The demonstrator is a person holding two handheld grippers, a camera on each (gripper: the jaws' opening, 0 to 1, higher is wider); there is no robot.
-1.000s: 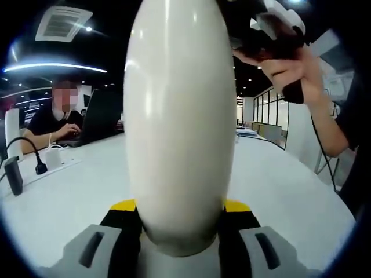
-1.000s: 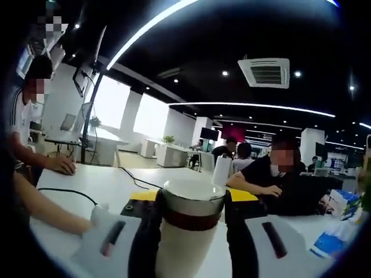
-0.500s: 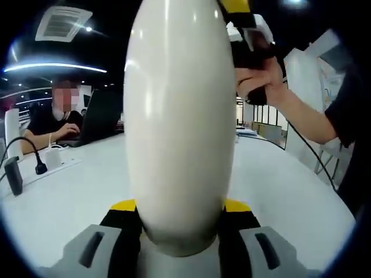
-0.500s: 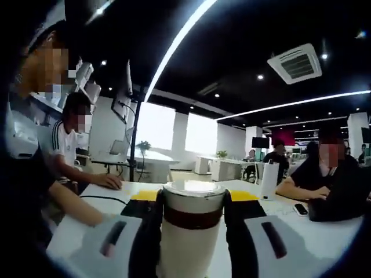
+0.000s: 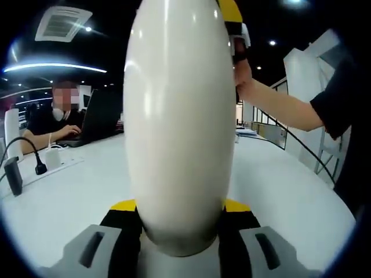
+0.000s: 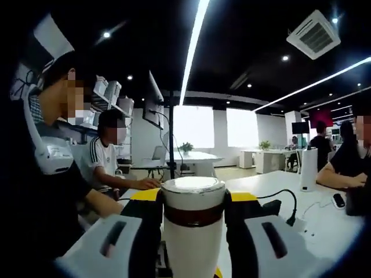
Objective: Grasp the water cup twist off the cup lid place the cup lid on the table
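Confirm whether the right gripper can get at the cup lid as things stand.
Probably yes: the right gripper already has its jaws closed around the cup lid, and the left gripper holds the water cup.

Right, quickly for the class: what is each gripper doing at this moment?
Left gripper: shut on the white cup, around its body.
Right gripper: shut on the cup lid, jaws on either side of it.

White table (image 5: 69,197) lies bare around the cup (image 5: 177,127).

Glossy white water cup (image 5: 179,121), white cup lid (image 6: 192,194) with dark brown band, yellow-tipped black jaws, white table (image 5: 278,185).
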